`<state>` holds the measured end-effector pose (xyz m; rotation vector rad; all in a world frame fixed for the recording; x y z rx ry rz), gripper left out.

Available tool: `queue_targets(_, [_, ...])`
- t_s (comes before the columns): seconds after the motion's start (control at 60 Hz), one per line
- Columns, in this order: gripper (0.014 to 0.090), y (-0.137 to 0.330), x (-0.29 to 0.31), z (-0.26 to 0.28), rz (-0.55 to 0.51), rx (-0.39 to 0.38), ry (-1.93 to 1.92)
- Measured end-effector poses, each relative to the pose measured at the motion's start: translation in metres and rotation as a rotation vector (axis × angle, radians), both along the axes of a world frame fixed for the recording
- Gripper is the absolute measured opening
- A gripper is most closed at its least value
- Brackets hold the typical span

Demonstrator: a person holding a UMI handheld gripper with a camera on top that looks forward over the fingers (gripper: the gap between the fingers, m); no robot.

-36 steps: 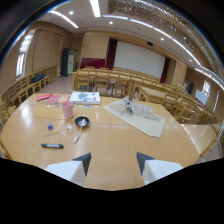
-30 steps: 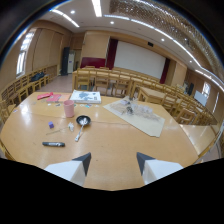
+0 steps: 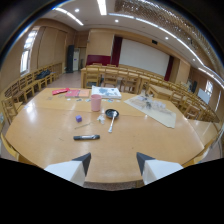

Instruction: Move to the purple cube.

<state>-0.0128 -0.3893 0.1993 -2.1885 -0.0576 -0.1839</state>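
A small purple cube (image 3: 78, 118) sits on the round wooden table (image 3: 45, 125), far ahead of my fingers and to their left. My gripper (image 3: 113, 161) is open, with nothing between its two dark-tipped fingers (image 3: 83, 161). The cube lies beyond a black marker (image 3: 86, 137) and to the left of a pink cup (image 3: 96, 102).
A black ladle (image 3: 111, 116) and a small clear object (image 3: 101, 119) lie just right of the cube. Papers (image 3: 106, 91), red and pink sheets (image 3: 67, 92) and a large drawing (image 3: 152, 108) lie at the table's far side. Rows of wooden chairs (image 3: 115, 79) stand beyond.
The view has swung so the table objects now sit nearer the middle, closer ahead of the fingers. The fingers keep the same gap.
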Motion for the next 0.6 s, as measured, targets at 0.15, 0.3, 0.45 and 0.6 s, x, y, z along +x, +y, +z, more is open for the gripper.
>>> queue_targets(0.15, [0.0862, 0.006, -0.06, -0.011, 0.05, -0.029, 0.025])
queue_targets(0.3, [0.0862, 0.036, -0.103, -0.03, 0.098, -0.054, 0.038])
queue_targets(0.45, [0.086, 0.088, -0.132, -0.059, 0.119, -0.083, 0.067])
queue_targets(0.6, [0.0861, 0.157, -0.148, -0.092, 0.126, -0.111, 0.082])
